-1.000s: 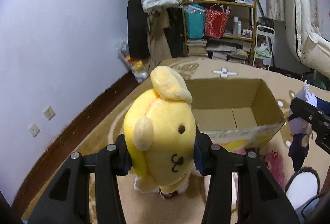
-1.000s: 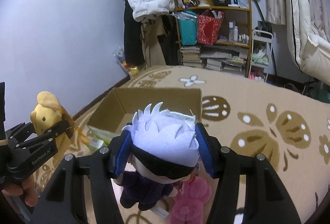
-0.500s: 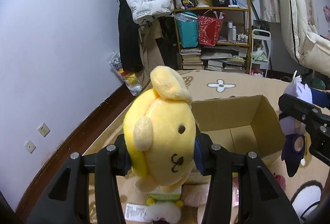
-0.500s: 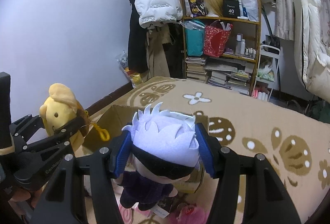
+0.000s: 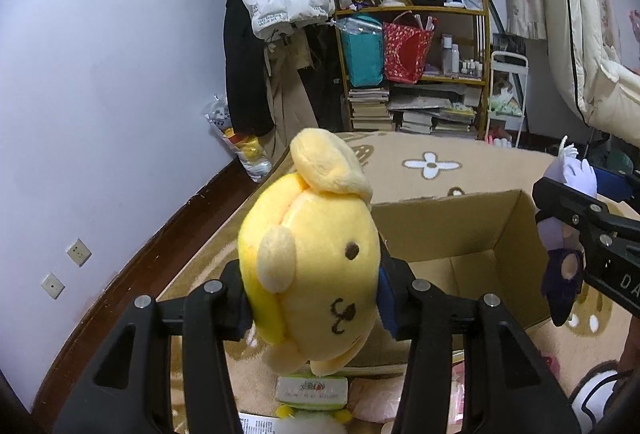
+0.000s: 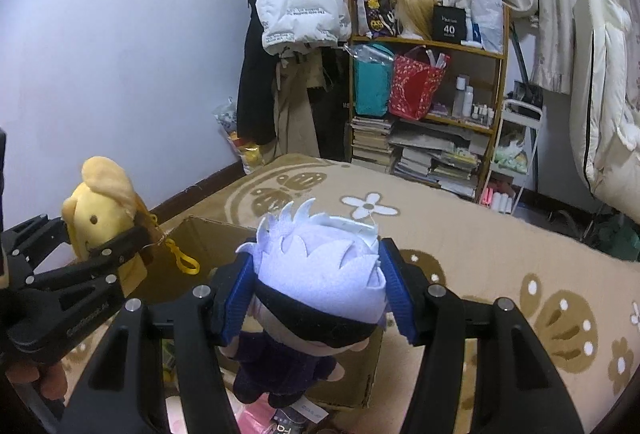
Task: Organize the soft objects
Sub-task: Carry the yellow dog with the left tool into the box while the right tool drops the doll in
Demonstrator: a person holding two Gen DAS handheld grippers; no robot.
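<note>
Yellow plush is bulging out between the fingers of the left gripper (image 5: 314, 298), which is squeezing the yellow dog toy (image 5: 310, 274) by the sides of its head; the feet are dangling below the fingers and its floppy cap is sticking up above them. Beyond the fingertips and a little to their right, the cardboard box (image 5: 472, 234) is sitting open on the patterned rug (image 5: 432, 162), and as far as I can see nothing is lying on the part of its floor that shows. Further right, the right gripper (image 6: 318, 300) is pinching the white-haired doll (image 6: 320, 286) across its head, the dark body hanging under the fingers, with the box just past and below them. Under both pairs of fingers some packets and a pink toy (image 6: 256, 416) are lying on the rug. I'd say the sorting is barely underway: two toys are lifted but neither is in the box yet, and the loose things below are waiting.
</note>
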